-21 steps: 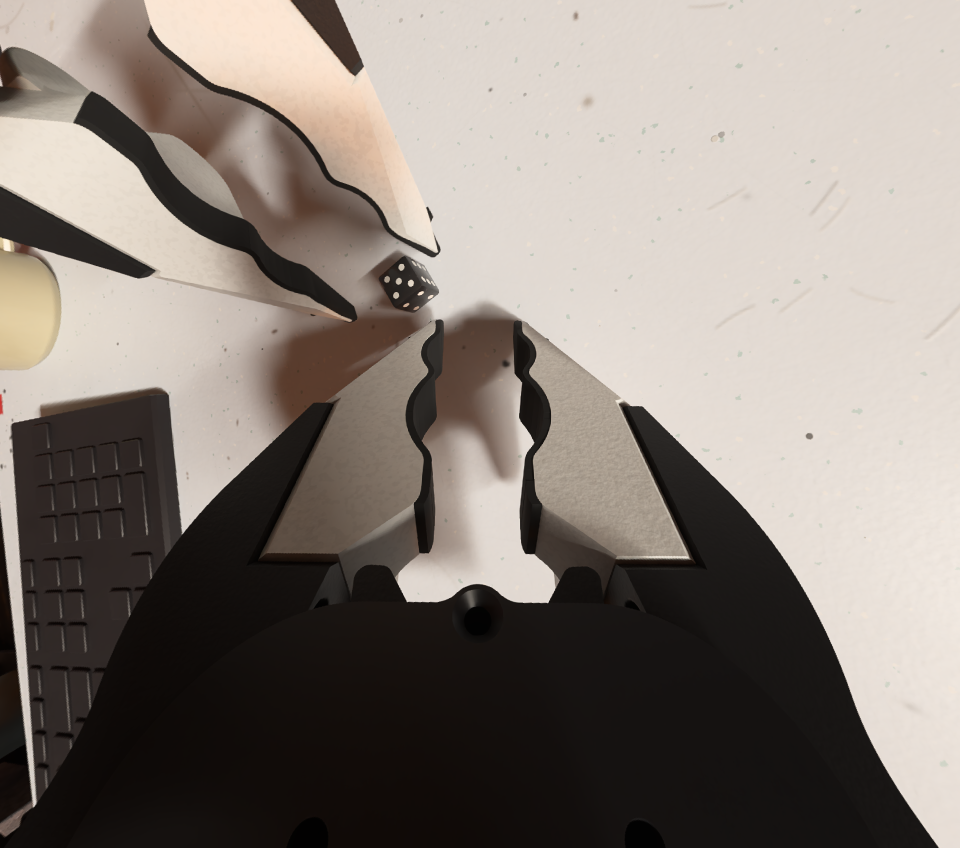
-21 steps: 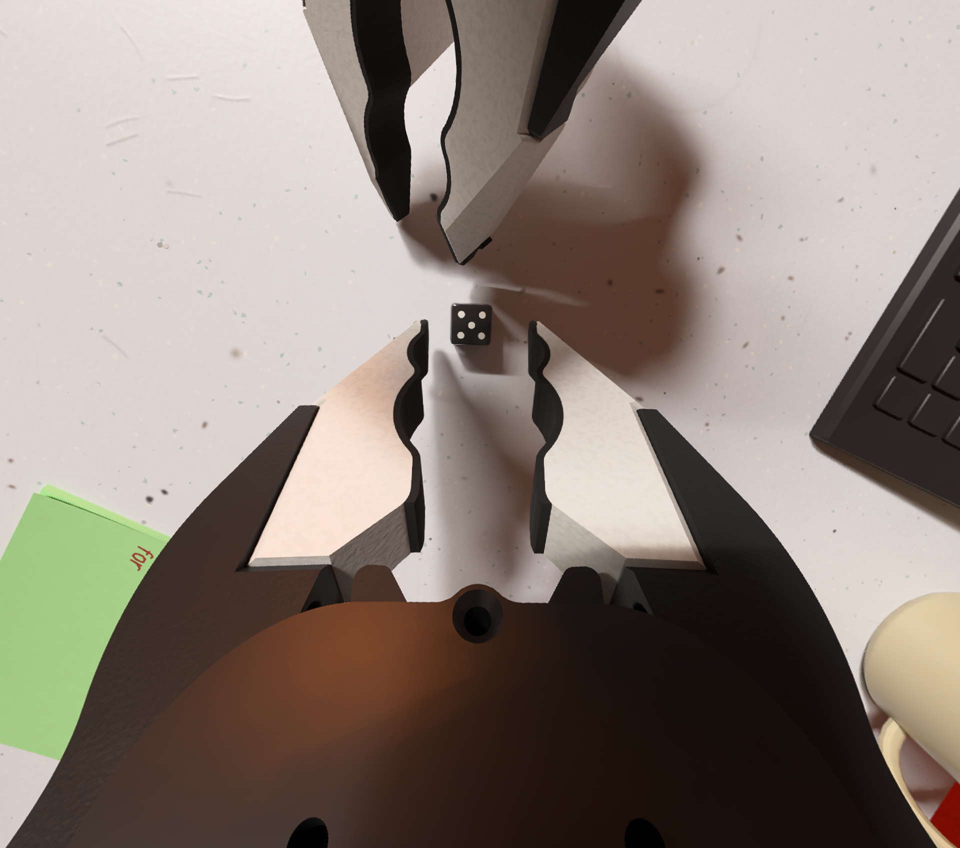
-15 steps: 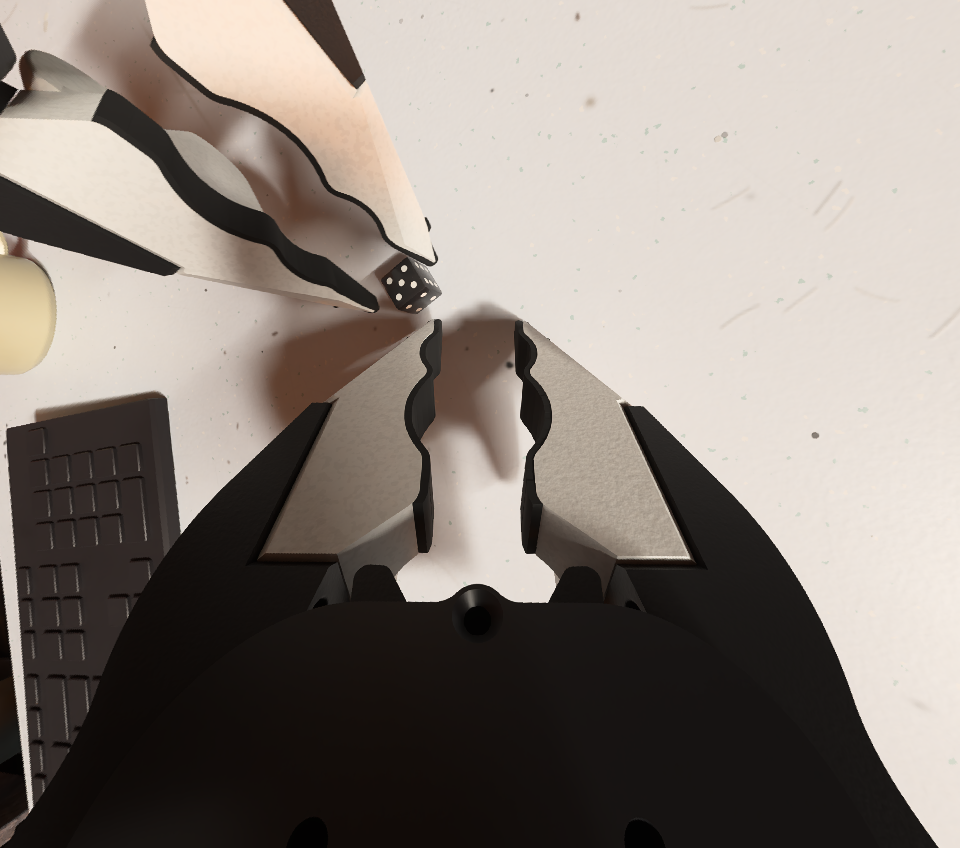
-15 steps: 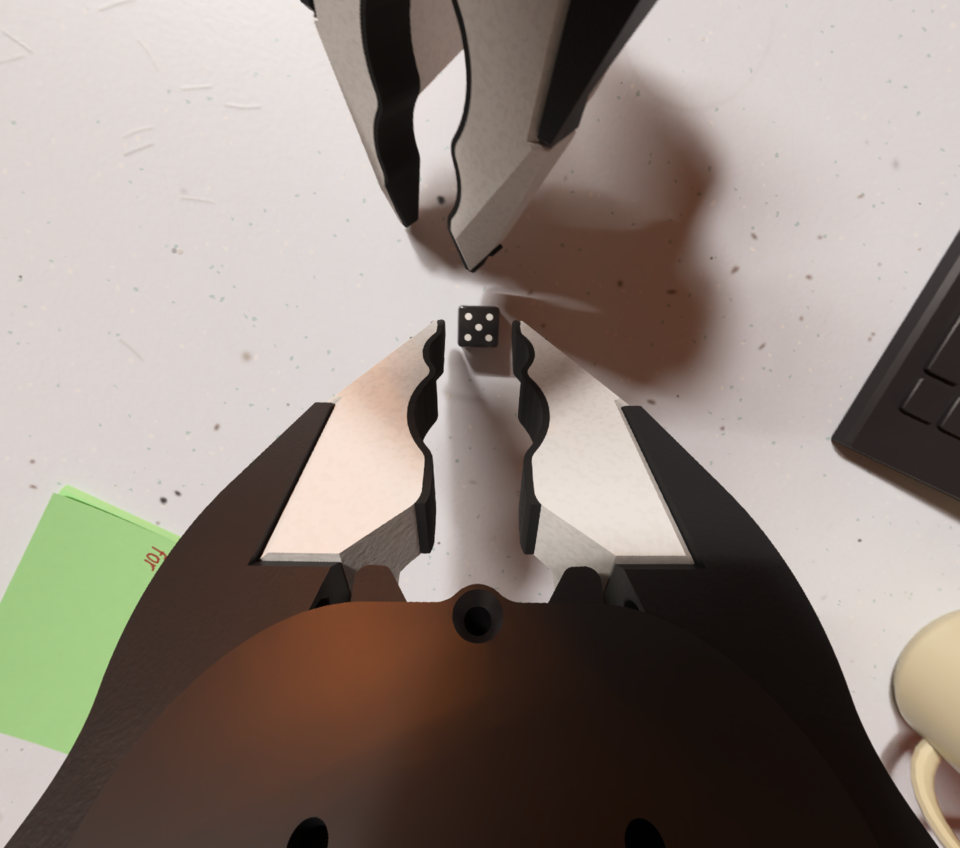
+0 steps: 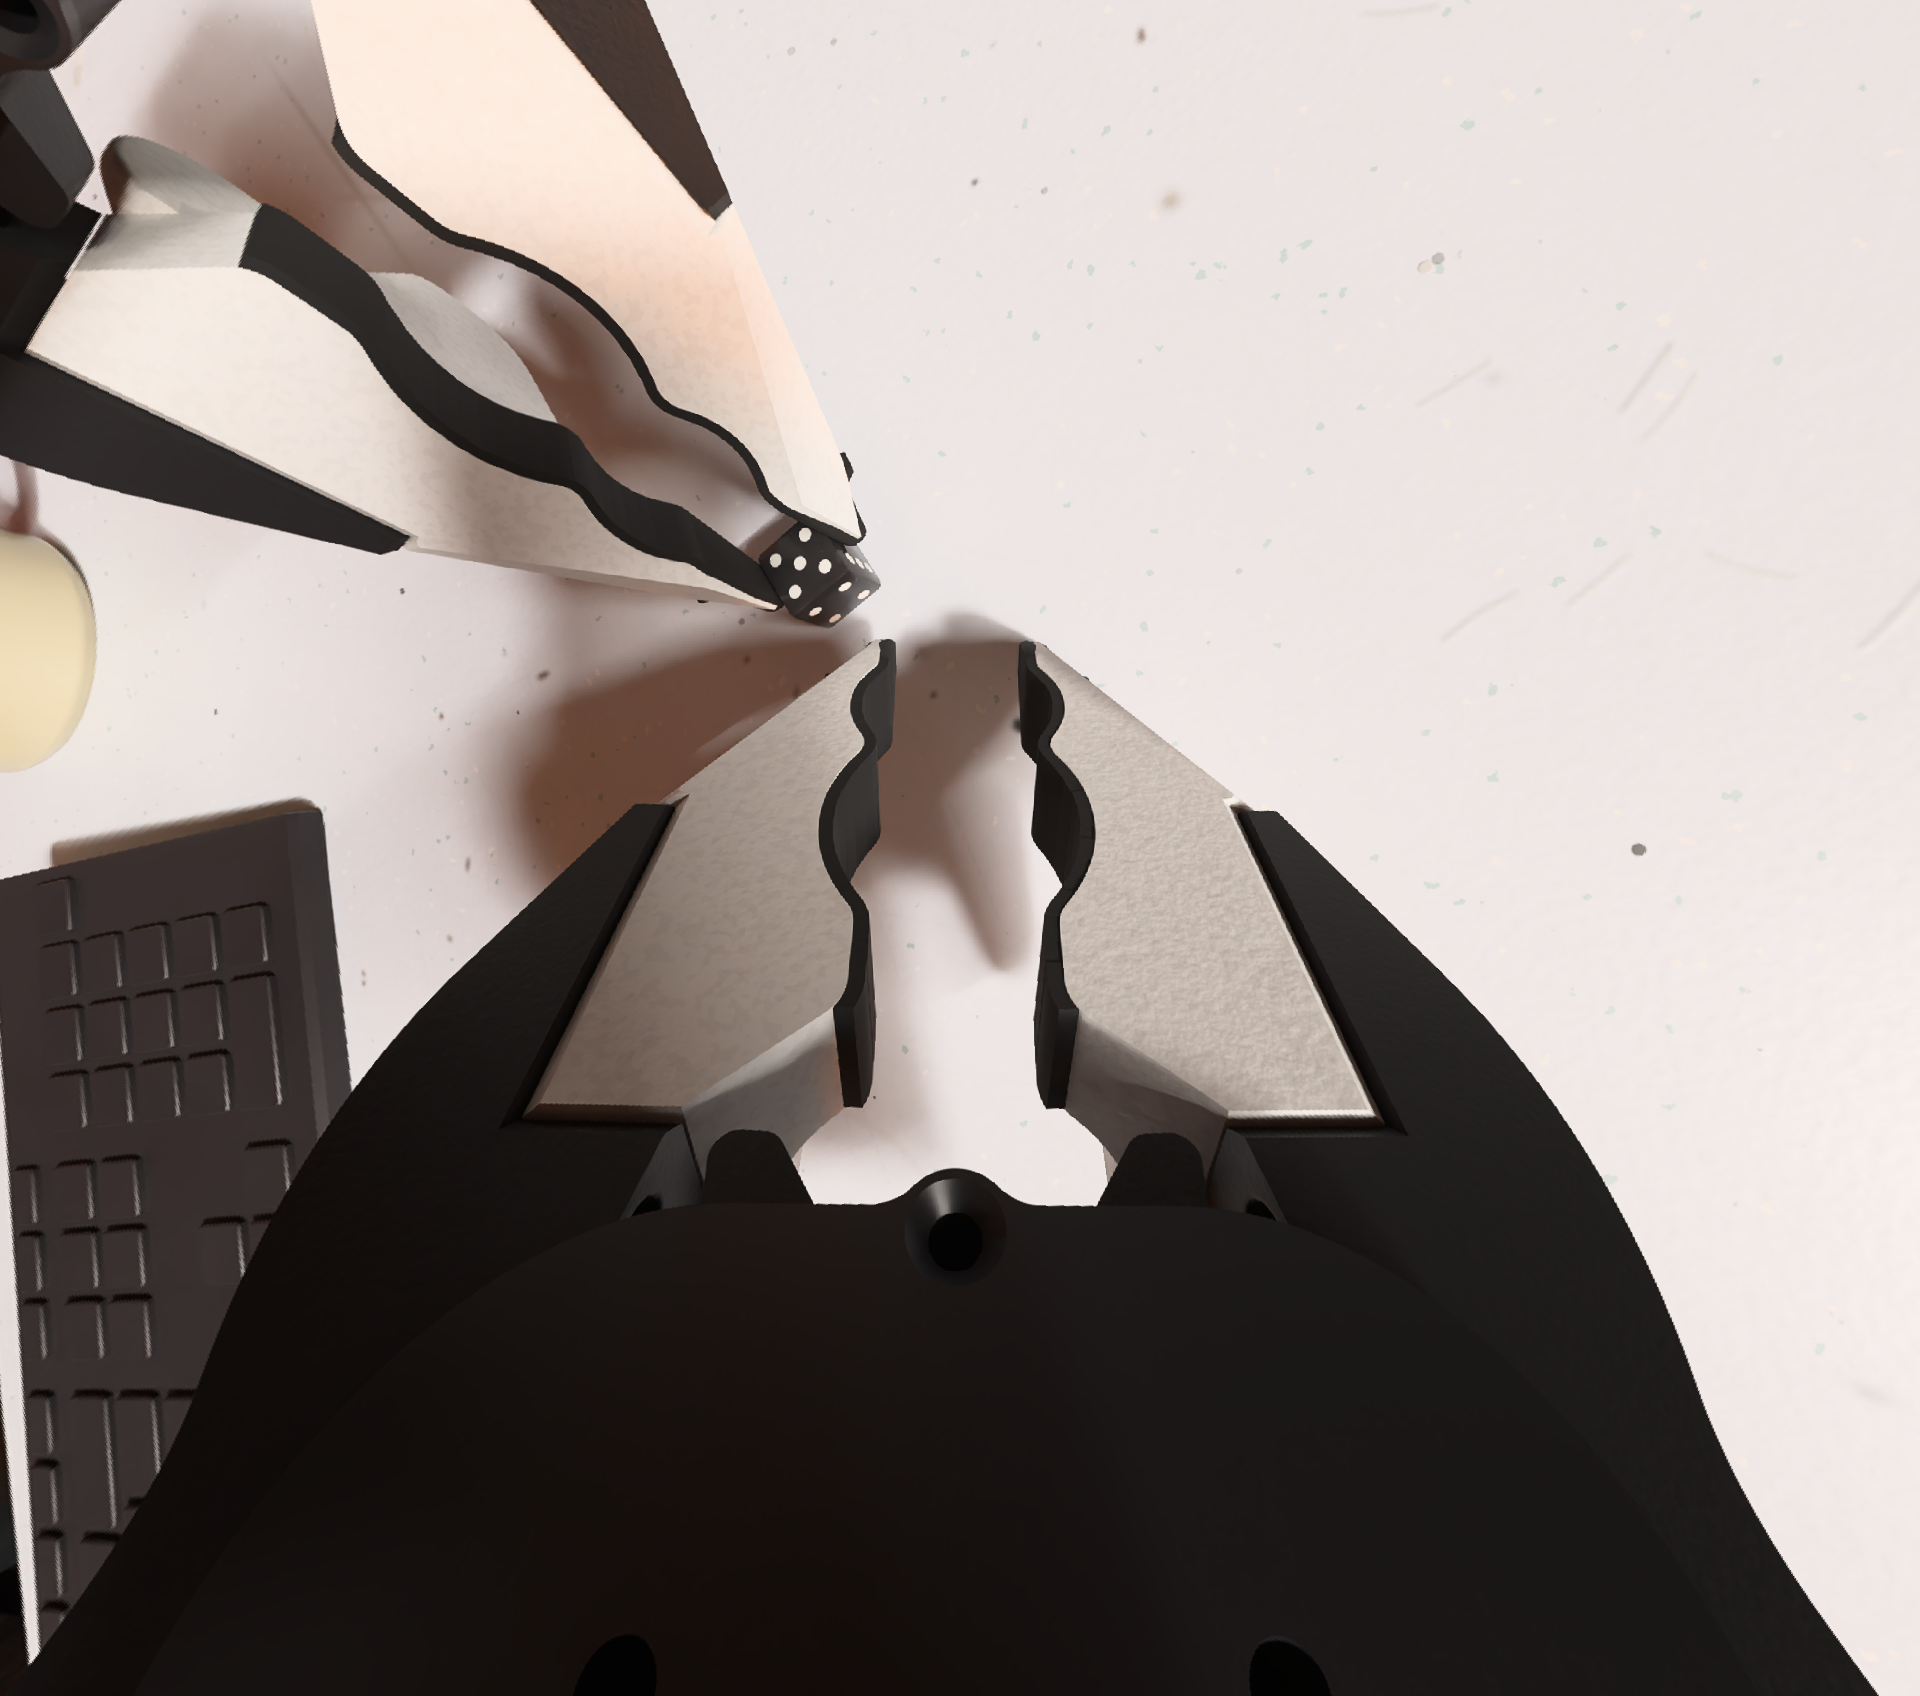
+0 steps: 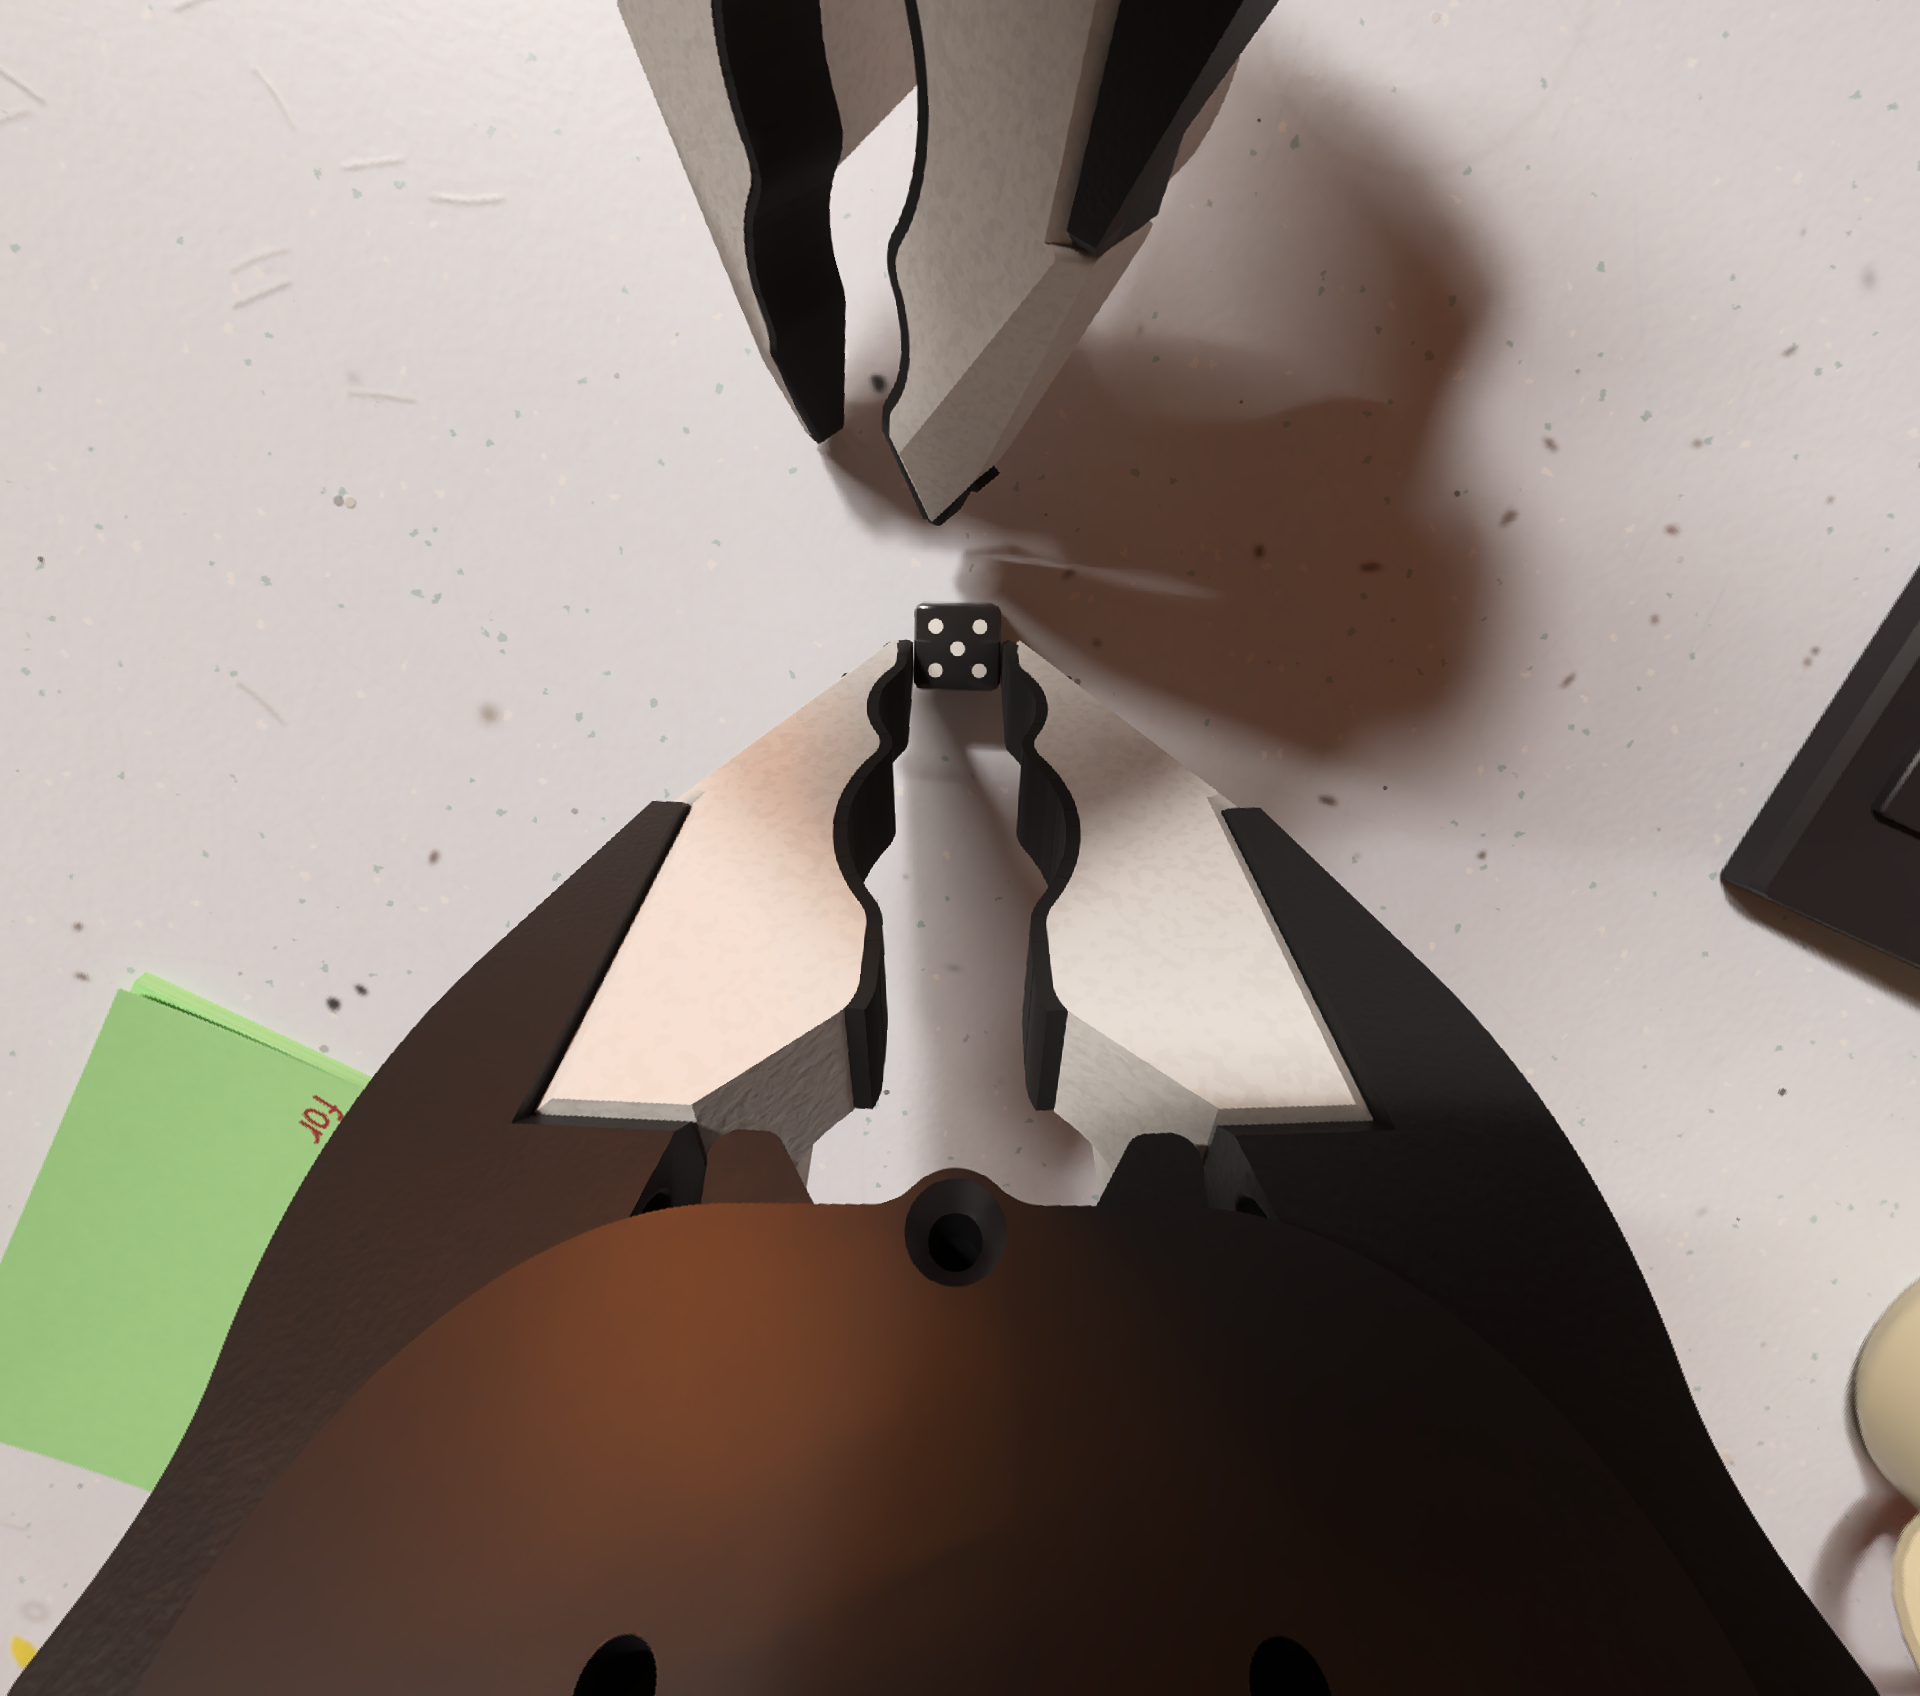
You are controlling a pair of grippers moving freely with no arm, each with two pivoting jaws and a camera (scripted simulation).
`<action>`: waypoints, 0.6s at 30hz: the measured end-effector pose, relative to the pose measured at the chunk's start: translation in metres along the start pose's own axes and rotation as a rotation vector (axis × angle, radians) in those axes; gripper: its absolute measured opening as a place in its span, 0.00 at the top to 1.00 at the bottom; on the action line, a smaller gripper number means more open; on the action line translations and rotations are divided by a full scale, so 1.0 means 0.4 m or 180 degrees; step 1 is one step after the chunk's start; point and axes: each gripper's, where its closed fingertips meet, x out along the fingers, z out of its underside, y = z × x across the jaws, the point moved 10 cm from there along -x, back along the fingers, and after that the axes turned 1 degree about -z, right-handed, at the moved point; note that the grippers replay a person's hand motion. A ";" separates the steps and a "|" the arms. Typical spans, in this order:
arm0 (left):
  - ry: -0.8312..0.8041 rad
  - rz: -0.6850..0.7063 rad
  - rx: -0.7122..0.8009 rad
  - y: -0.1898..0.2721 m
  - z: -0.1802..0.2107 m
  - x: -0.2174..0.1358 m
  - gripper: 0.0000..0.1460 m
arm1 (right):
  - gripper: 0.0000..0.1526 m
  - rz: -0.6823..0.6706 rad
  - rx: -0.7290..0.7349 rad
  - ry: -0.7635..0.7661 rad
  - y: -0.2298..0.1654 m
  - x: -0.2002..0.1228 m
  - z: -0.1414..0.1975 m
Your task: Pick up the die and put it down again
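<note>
Well in from the tabletop [image 6: 312,503] edges, the right claw [image 6: 957,659] pinches the die [image 6: 957,647] — left claw [image 5: 951,659] narrow, empty — so grasping is in hand; a straight lift comes next.

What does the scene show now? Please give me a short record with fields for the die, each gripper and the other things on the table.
die: black with white pips, between the right gripper's tips
right gripper: jaws shut on the die
left gripper: jaws apart, empty, beside the die
table: pale, speckled
keyboard: dark, at left in the left wrist view
paper: green
mug: cream, partly in view
</note>
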 end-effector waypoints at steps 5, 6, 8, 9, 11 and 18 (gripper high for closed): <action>-0.0041 -0.0049 0.0004 -0.003 0.002 -0.005 0.82 | 0.89 -0.0024 0.0060 0.0070 0.003 -0.008 -0.001; -0.0041 -0.0060 -0.0004 -0.005 0.003 -0.007 0.81 | 0.90 -0.0011 0.0085 0.0098 0.006 -0.012 -0.002; -0.0019 -0.0123 -0.0034 -0.009 0.007 -0.013 0.79 | 0.89 0.0064 0.0156 0.0156 0.015 -0.018 -0.003; -0.0022 -0.0134 -0.0052 -0.012 0.010 -0.015 0.78 | 0.90 0.0100 0.0193 0.0155 0.019 -0.019 -0.001; -0.0069 -0.0138 -0.0090 -0.017 0.017 -0.017 0.77 | 0.89 0.0157 0.0233 0.0095 0.027 -0.015 0.002; -0.0041 -0.0009 -0.0216 -0.022 0.024 -0.012 0.76 | 0.89 0.0119 0.0197 0.0098 0.030 -0.003 -0.010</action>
